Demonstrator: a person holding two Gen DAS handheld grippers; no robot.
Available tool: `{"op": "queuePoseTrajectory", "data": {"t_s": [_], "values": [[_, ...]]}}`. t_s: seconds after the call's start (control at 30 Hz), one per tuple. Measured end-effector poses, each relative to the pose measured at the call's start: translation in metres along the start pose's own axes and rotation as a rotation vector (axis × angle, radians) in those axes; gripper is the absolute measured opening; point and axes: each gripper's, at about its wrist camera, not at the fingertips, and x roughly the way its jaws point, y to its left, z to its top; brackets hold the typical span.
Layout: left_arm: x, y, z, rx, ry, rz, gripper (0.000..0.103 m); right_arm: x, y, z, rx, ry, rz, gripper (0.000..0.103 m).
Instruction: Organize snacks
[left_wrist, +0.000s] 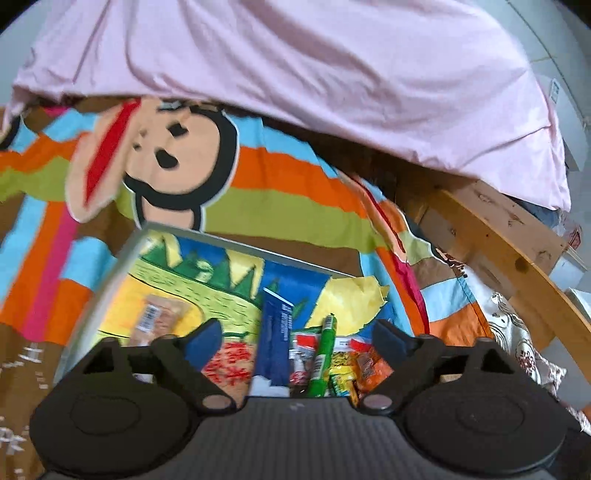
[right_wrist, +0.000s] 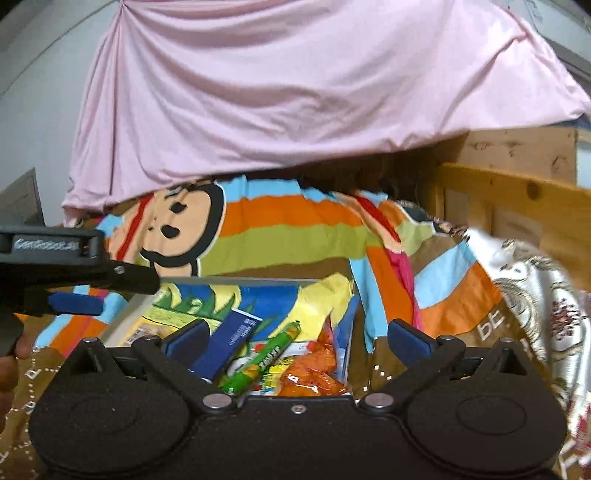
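Snack box on bed, both grippers over it.
My left gripper (left_wrist: 295, 334) and right gripper (right_wrist: 297, 334) fingers are released, empty; snacks lie in the box (left_wrist: 110, 280): blue packet (left_wrist: 273, 343), green stick (right_wrist: 260, 360), orange bag (right_wrist: 314, 373).

Lighting reads to me as soft and even indoors; I cannot place the source. No hard shadows. The pink sheet (left_wrist: 332, 74) comes out pale, close to washed out, and a dark band sits beneath its lower edge.

Left wrist view: I note motion blur across the striped monkey blanket (left_wrist: 258, 184) and the tray rim (left_wrist: 110, 273); print on the blue packet (left_wrist: 275, 332) is unreadable.

Right wrist view is sharper: letters on the green stick packet (right_wrist: 264, 360) are partly legible.

Fisheye distortion is strong in both. The wooden bed rail (left_wrist: 517, 258) bows, and the corners vignette to black.
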Motion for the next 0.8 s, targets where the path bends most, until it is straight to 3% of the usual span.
{"op": "queuePoseTrajectory", "data": {"t_s": [0.37, 0.6, 0.8], "values": [[-0.108, 0.021, -0.042, -0.025, -0.163, 0.052, 0.102, -0.083, 0.036, -0.002, -0.121, -0.128, 0.032, 0.102], [-0.149, 0.042, -0.077, 0.018, -0.151, 0.112, 0.102, -0.126, 0.058, -0.027, -0.139, -0.14, 0.056, 0.102], [-0.173, 0.056, -0.105, 0.034, -0.133, 0.13, 0.102, -0.151, 0.074, -0.05, -0.128, -0.098, 0.066, 0.102]]}}
